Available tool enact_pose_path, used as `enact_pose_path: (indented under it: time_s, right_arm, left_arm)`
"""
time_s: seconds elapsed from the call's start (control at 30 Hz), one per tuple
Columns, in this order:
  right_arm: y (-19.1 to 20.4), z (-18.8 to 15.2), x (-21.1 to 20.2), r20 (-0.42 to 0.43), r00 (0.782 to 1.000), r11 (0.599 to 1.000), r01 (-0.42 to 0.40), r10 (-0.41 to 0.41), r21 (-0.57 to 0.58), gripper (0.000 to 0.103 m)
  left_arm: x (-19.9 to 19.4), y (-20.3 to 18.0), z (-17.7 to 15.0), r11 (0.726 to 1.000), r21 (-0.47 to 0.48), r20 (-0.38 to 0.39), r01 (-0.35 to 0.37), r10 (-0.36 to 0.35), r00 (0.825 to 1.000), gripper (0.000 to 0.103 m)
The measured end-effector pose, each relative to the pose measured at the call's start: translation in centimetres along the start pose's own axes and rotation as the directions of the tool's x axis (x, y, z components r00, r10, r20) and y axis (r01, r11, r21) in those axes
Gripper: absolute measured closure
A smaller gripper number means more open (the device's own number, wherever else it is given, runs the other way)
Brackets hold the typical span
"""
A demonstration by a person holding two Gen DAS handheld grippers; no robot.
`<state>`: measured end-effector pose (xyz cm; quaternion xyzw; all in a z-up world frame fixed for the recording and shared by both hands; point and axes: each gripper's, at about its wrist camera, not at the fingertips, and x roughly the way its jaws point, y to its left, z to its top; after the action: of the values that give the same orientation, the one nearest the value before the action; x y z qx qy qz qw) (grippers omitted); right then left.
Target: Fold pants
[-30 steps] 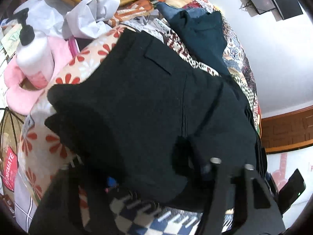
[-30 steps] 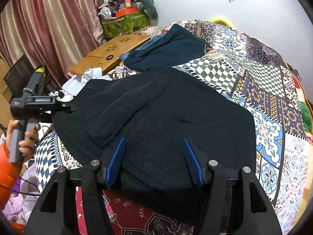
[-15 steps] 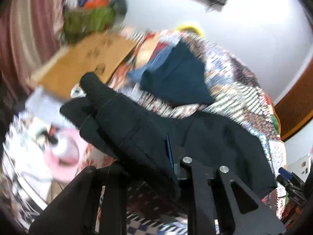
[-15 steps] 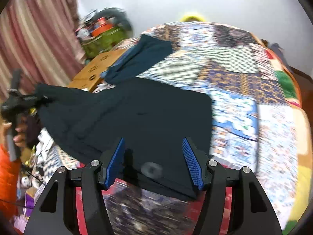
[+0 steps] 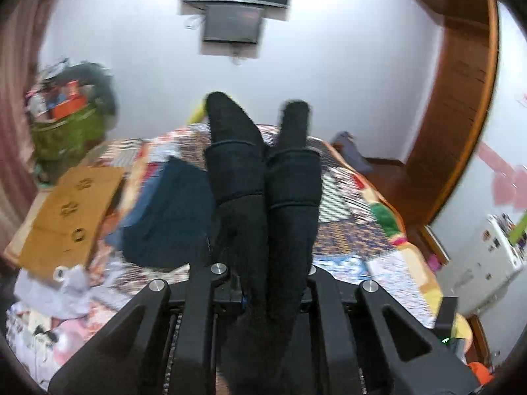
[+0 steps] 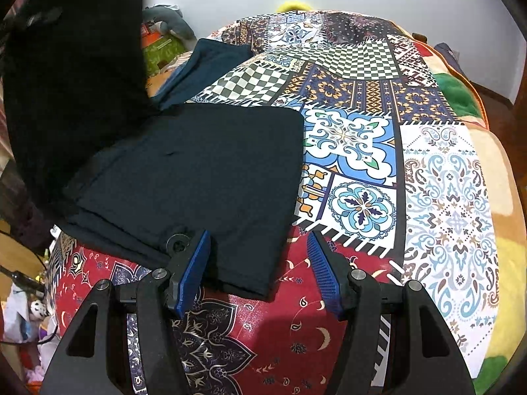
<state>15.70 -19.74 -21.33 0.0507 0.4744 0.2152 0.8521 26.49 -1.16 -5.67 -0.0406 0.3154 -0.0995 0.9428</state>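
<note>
The black pants (image 6: 197, 171) lie partly folded on the patchwork quilt (image 6: 444, 197). Their left part (image 6: 72, 75) is lifted high in the air at the left of the right wrist view. My left gripper (image 5: 268, 283) is shut on the pants' two leg ends (image 5: 263, 181), which stand up in front of its camera. My right gripper (image 6: 260, 263) is open, low over the quilt at the pants' near right corner, with its left blue pad (image 6: 194, 270) over the cloth and holding nothing.
A dark teal garment (image 6: 210, 62) lies on the quilt behind the pants; it also shows in the left wrist view (image 5: 164, 217). A wooden lap desk (image 5: 66, 220) and clutter lie at the bed's left. A green basket (image 5: 62, 131) stands by the wall.
My left gripper has lifted the pants' end up and swung it toward the bed's middle. The right gripper stays open at the near corner.
</note>
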Motion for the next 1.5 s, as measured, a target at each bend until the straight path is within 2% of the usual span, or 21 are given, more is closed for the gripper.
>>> enact_pose_path:
  time_s: [0.13, 0.3, 0.43, 0.5, 0.6, 0.63, 0.67, 0.7, 0.73, 0.77, 0.8, 0.87, 0.97, 1.1, 1.2, 1.27, 1.33, 1.47, 1.5]
  right_arm:
    - [-0.3, 0.0, 0.2, -0.001, 1.000, 1.000, -0.009, 0.009, 0.012, 0.046]
    - [-0.3, -0.1, 0.1, 0.000, 1.000, 1.000, -0.016, 0.016, 0.022, 0.046]
    - [-0.4, -0.2, 0.0, 0.000, 1.000, 1.000, -0.018, 0.018, 0.022, 0.046]
    - [-0.4, -0.3, -0.1, 0.002, 1.000, 1.000, -0.019, 0.019, 0.024, 0.046]
    - [-0.3, -0.4, -0.6, 0.009, 1.000, 0.999, -0.018, 0.018, 0.029, 0.046]
    - [-0.3, -0.4, -0.9, 0.013, 1.000, 0.999, -0.022, 0.022, 0.030, 0.046]
    - [-0.1, -0.5, -1.2, 0.019, 0.999, 0.999, -0.028, 0.028, 0.028, 0.046]
    - [0.1, -0.6, -1.5, 0.024, 0.999, 0.999, -0.031, 0.031, 0.024, 0.046]
    - [0.2, -0.7, -1.8, 0.029, 0.999, 0.999, -0.032, 0.032, 0.017, 0.046]
    - [0.5, -0.8, -2.0, 0.032, 0.999, 0.999, -0.036, 0.036, 0.011, 0.046]
    - [0.6, -0.9, -2.1, 0.032, 0.999, 0.999, -0.042, 0.042, 0.008, 0.046]
    - [0.8, -1.0, -2.1, 0.032, 0.998, 0.999, -0.050, 0.050, 0.012, 0.045]
    - [1.0, -1.2, -1.8, 0.012, 0.999, 0.999, -0.048, 0.048, 0.009, 0.045]
    - [1.1, -1.3, -1.9, 0.010, 0.999, 0.999, -0.044, 0.044, 0.005, 0.045]
    - [1.1, -1.3, -2.3, 0.016, 0.999, 0.999, -0.046, 0.046, 0.009, 0.045]
    - [0.9, -1.3, -2.3, 0.016, 0.999, 0.999, -0.043, 0.043, 0.013, 0.045]
    - [0.5, -1.2, -2.4, 0.013, 0.999, 0.999, -0.034, 0.033, 0.025, 0.045]
    - [0.1, -1.4, -2.6, 0.014, 1.000, 0.999, -0.023, 0.023, 0.046, 0.045]
    - [0.0, -1.4, -2.7, 0.014, 1.000, 0.999, -0.019, 0.019, 0.049, 0.045]
  left_arm:
    - [3.7, -4.5, -1.1, 0.996, 0.039, -0.089, 0.077, -0.073, 0.993, 0.092]
    - [7.8, -8.4, -4.2, 0.988, 0.098, -0.207, 0.118, -0.096, 0.974, 0.092]
    - [9.0, -10.6, -6.7, 0.978, 0.157, -0.282, 0.140, -0.092, 0.955, 0.092]
    - [9.2, -11.3, -7.6, 0.971, 0.187, -0.331, 0.148, -0.080, 0.940, 0.092]
    - [8.8, -11.3, -7.9, 0.966, 0.218, -0.378, 0.137, -0.046, 0.925, 0.086]
    - [8.5, -11.4, -7.7, 0.965, 0.224, -0.382, 0.137, -0.042, 0.923, 0.078]
    - [8.2, -11.4, -7.9, 0.965, 0.224, -0.382, 0.139, -0.044, 0.923, 0.059]
    - [7.5, -11.1, -7.7, 0.966, 0.213, -0.373, 0.149, -0.060, 0.926, 0.045]
    - [6.8, -10.7, -7.4, 0.967, 0.195, -0.353, 0.164, -0.087, 0.932, 0.024]
    - [5.9, -10.3, -6.9, 0.968, 0.175, -0.321, 0.182, -0.119, 0.940, 0.016]
    - [5.1, -9.8, -6.5, 0.969, 0.164, -0.289, 0.187, -0.135, 0.948, 0.014]
    - [4.0, -9.0, -5.5, 0.972, 0.171, -0.231, 0.164, -0.122, 0.965, 0.007]
    - [3.5, -7.5, -4.0, 0.980, 0.185, -0.159, 0.075, -0.046, 0.986, 0.002]
    - [5.9, -4.4, -2.7, 0.981, 0.192, -0.155, -0.026, 0.057, 0.986, 0.002]
    - [9.1, -1.7, -2.3, 0.974, 0.200, -0.194, -0.104, 0.143, 0.970, 0.002]
    - [11.8, 0.2, -2.4, 0.966, 0.204, -0.237, -0.157, 0.204, 0.950, 0.002]
    - [13.8, 1.4, -2.8, 0.965, 0.205, -0.280, -0.166, 0.220, 0.934, 0.002]
    - [19.0, 3.9, -4.3, 0.949, 0.228, -0.367, -0.217, 0.290, 0.884, 0.002]
    - [20.3, 4.4, -5.0, 0.943, 0.242, -0.398, -0.228, 0.311, 0.863, 0.002]
